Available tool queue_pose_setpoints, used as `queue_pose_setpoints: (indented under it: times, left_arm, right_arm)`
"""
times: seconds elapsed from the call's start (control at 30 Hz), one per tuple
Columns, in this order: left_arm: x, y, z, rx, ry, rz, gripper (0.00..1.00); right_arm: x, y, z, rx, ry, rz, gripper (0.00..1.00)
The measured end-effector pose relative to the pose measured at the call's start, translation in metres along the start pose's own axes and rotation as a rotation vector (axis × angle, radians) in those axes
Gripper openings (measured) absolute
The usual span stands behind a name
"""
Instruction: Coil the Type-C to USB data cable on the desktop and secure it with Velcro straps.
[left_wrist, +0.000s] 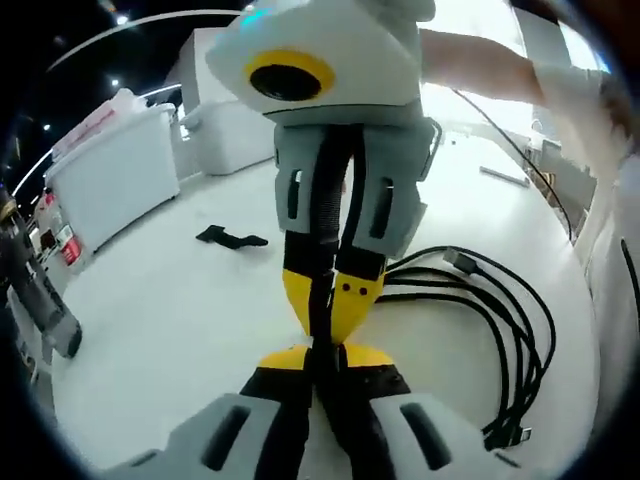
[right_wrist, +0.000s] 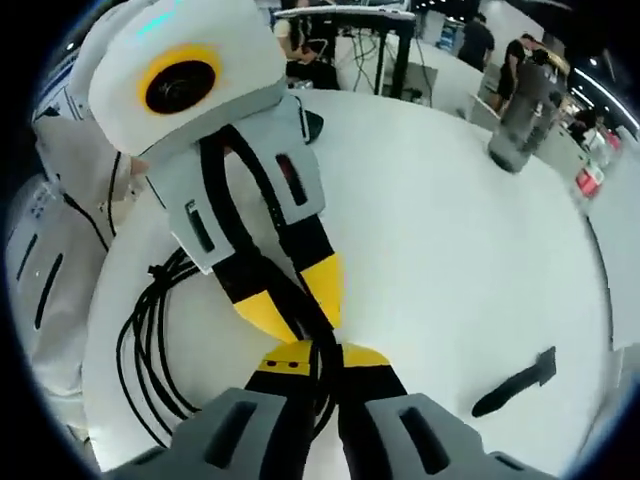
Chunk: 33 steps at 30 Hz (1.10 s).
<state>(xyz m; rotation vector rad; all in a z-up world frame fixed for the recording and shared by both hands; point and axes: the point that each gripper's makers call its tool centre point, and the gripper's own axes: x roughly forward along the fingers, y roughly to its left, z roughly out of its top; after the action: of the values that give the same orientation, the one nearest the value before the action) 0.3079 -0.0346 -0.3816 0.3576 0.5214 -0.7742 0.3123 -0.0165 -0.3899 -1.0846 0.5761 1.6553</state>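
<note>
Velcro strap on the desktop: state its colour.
Black. The Velcro strap lies flat on the white desktop, clearest in the left gripper view.

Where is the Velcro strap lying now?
In the left gripper view the Velcro strap lies flat on the white table, left of the grippers, apart from the coiled cable.

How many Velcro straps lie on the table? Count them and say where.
1: a black Velcro strap lies flat on the white table, apart from the coiled cable and both grippers. Others may be hidden behind the grippers.
</note>
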Motion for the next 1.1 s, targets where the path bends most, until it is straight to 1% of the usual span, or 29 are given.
queue_pose_setpoints:
  times: [0.03, 0.07, 0.1, 0.13, 0.17, 0.23, 0.27, 0.3, 0.33, 0.37, 0.43, 0.47, 0.5, 0.57, 0.6, 0.63, 0.73, 0.8, 0.83, 0.87, 0.9, 0.93, 0.97, 1.0, 1.03, 1.07, 1.1]
  left_arm:
    - [0.000, 0.000, 0.000, 0.003, 0.000, 0.000, 0.12]
    - [-0.001, 0.001, 0.000, 0.003, -0.002, 0.002, 0.12]
    - [-0.001, 0.002, 0.000, -0.028, -0.013, 0.013, 0.13]
    - [-0.001, 0.003, -0.001, -0.049, -0.011, 0.019, 0.13]
    - [0.000, 0.007, -0.001, -0.072, -0.020, 0.040, 0.14]
    - [0.000, 0.011, -0.001, -0.057, -0.019, 0.058, 0.15]
    - [0.000, 0.011, 0.000, -0.048, -0.013, 0.062, 0.17]
    - [-0.001, 0.011, 0.000, -0.033, -0.005, 0.066, 0.17]
    - [-0.001, 0.010, 0.001, -0.014, 0.003, 0.066, 0.17]
    - [-0.001, 0.010, 0.001, 0.003, 0.009, 0.069, 0.18]
    - [0.001, 0.012, 0.003, 0.012, 0.017, 0.079, 0.18]
    - [0.002, 0.014, 0.003, 0.008, 0.019, 0.083, 0.18]
    - [0.003, 0.015, 0.003, 0.004, 0.024, 0.086, 0.17]
    - [0.003, 0.013, 0.003, 0.004, 0.036, 0.084, 0.12]
    - [0.003, 0.014, 0.002, 0.003, 0.042, 0.098, 0.11]
    - [0.003, 0.016, 0.002, 0.023, 0.051, 0.111, 0.09]
    - [0.003, 0.017, 0.001, 0.043, 0.074, 0.136, 0.08]
    - [0.002, 0.019, 0.003, 0.040, 0.080, 0.165, 0.07]
    - [-0.001, 0.024, 0.004, -0.002, 0.069, 0.210, 0.07]
    - [-0.002, 0.026, 0.004, 0.002, 0.072, 0.222, 0.07]
    - [-0.003, 0.026, 0.004, 0.001, 0.074, 0.231, 0.07]
    - [-0.006, 0.029, 0.005, -0.028, 0.060, 0.263, 0.07]
    - [-0.009, 0.031, 0.005, -0.064, 0.047, 0.286, 0.07]
    - [-0.011, 0.033, 0.005, -0.098, 0.030, 0.304, 0.07]
    - [-0.014, 0.035, 0.007, -0.129, 0.009, 0.327, 0.07]
    - [-0.017, 0.035, 0.006, -0.154, -0.002, 0.343, 0.07]
    - [-0.019, 0.036, 0.005, -0.150, 0.000, 0.362, 0.07]
  right_arm:
    - [0.000, 0.001, 0.000, -0.031, 0.000, -0.012, 0.04]
    - [-0.001, 0.003, 0.000, -0.027, 0.001, -0.019, 0.03]
    - [0.000, 0.002, 0.000, -0.021, 0.000, -0.021, 0.03]
    - [-0.001, 0.000, -0.002, 0.030, 0.001, -0.040, 0.03]
    - [-0.002, -0.004, -0.003, 0.027, 0.014, -0.058, 0.02]
    - [-0.003, -0.009, -0.005, -0.002, 0.028, -0.098, 0.02]
    - [-0.004, -0.009, -0.005, -0.003, 0.018, -0.103, 0.02]
    - [-0.007, -0.008, -0.004, 0.004, 0.007, -0.091, 0.02]
    - [-0.012, -0.007, 0.001, 0.016, -0.014, -0.091, 0.02]
    - [-0.015, -0.007, 0.004, 0.013, -0.020, -0.092, 0.02]
    - [-0.020, -0.009, 0.010, -0.006, -0.042, -0.114, 0.02]
    - [-0.022, -0.010, 0.010, -0.006, -0.040, -0.114, 0.01]
    - [-0.023, -0.011, 0.011, -0.008, -0.045, -0.122, 0.01]
    - [-0.024, -0.012, 0.012, -0.020, -0.049, -0.125, 0.01]
    - [-0.024, -0.012, 0.011, -0.021, -0.049, -0.130, 0.02]
    - [-0.024, -0.012, 0.010, -0.018, -0.054, -0.132, 0.02]
    - [-0.024, -0.014, 0.009, 0.001, -0.081, -0.149, 0.03]
    - [-0.027, -0.018, 0.010, 0.015, -0.124, -0.182, 0.04]
    - [-0.030, -0.022, 0.012, 0.031, -0.155, -0.215, 0.05]
    - [-0.035, -0.025, 0.013, 0.077, -0.180, -0.241, 0.05]
    - [-0.039, -0.028, 0.014, 0.104, -0.204, -0.259, 0.08]
    - [-0.047, -0.032, 0.013, 0.171, -0.250, -0.298, 0.12]
    - [-0.057, -0.036, 0.016, 0.216, -0.314, -0.345, 0.17]
    - [-0.067, -0.040, 0.018, 0.284, -0.396, -0.395, 0.22]
    - [-0.077, -0.042, 0.014, 0.355, -0.440, -0.448, 0.24]
    - [-0.085, -0.046, 0.008, 0.420, -0.475, -0.521, 0.24]
    - [-0.089, -0.046, 0.001, 0.439, -0.478, -0.591, 0.24]
